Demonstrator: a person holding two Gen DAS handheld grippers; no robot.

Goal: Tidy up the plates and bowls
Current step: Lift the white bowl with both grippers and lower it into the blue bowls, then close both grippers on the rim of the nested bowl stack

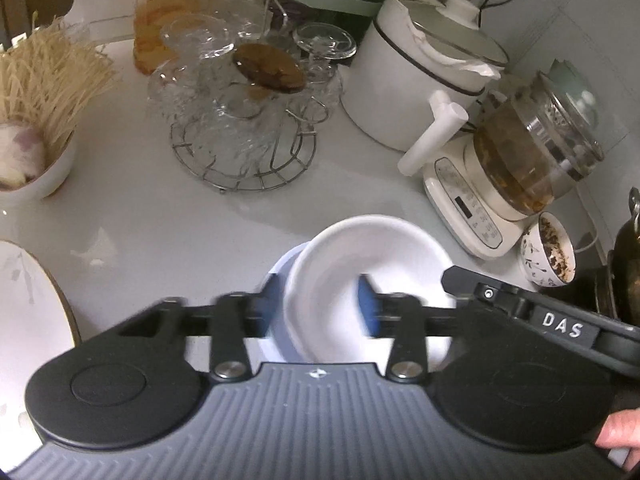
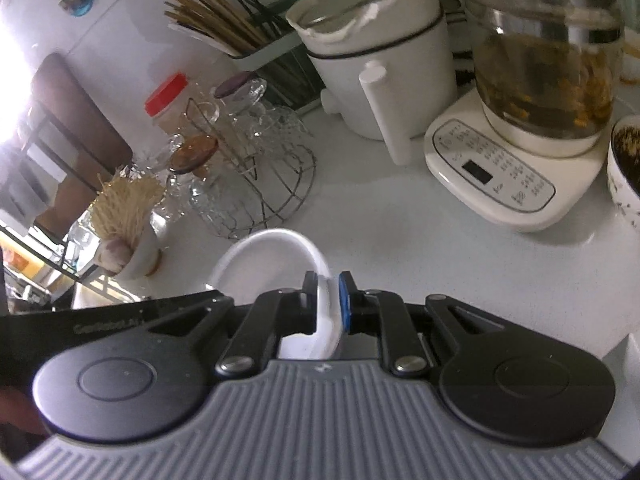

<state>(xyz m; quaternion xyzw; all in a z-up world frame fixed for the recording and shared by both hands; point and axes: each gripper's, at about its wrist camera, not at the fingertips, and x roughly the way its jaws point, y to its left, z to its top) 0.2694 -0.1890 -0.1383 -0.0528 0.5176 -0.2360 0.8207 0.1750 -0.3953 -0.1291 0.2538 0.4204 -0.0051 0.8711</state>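
Observation:
A white bowl sits nested in a pale blue bowl on the white counter. My left gripper is open, its blurred blue pads standing either side of the bowl's left wall without pressing on it. In the right wrist view, the white bowl has its near rim between the pads of my right gripper, which stands slightly open with the pads close to the rim. A finger of the right gripper also shows at the bowl's right side in the left wrist view. A white plate with a brown rim lies at the left.
A wire rack of glass cups stands behind the bowls. A white pot, a glass kettle on its base and a patterned cup of tea dregs crowd the right. A bowl of dry noodles sits far left.

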